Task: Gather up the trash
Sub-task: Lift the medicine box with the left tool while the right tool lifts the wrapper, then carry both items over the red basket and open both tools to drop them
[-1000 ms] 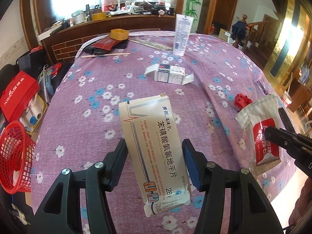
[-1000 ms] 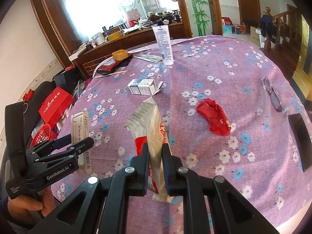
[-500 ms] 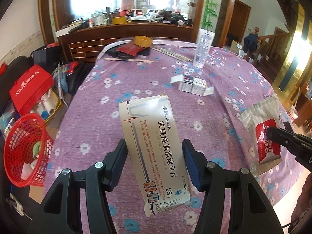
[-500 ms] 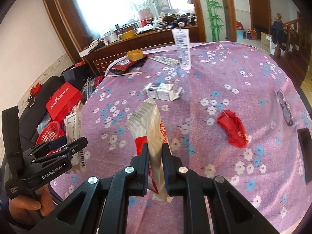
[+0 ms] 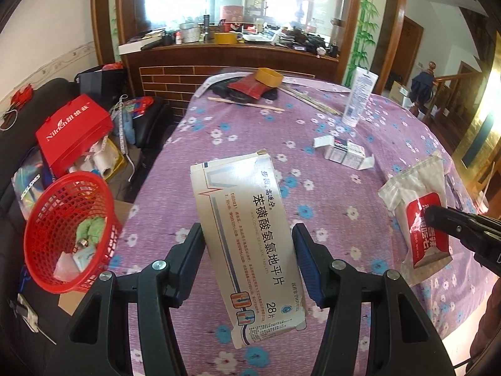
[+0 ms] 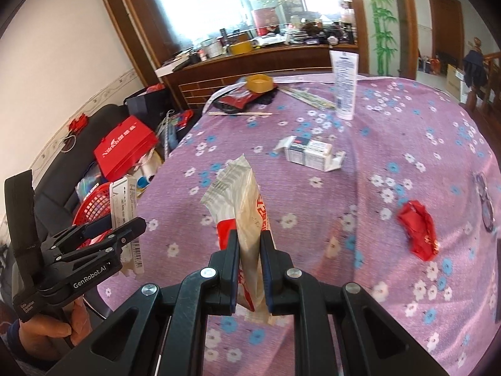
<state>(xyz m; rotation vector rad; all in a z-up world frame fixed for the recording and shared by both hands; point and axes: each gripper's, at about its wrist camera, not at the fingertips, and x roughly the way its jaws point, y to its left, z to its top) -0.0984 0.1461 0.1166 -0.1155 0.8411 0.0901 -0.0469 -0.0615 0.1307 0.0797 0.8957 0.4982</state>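
With our left claw (image 5: 247, 250) clamped on the flattened medicine box (image 5: 247, 238) mid-frame and our right claw (image 6: 249, 250) pinching the wipes packet (image 6: 241, 206), both above the bench (image 6: 391, 119), either could miss the red basket (image 5: 67, 232) at lower left if released early.

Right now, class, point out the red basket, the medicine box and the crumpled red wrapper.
red basket (image 5: 67, 216): left wrist view, near mesh wall.
medicine box (image 5: 250, 238): left wrist view, printed front face.
crumpled red wrapper (image 6: 418, 230): right wrist view, its middle.
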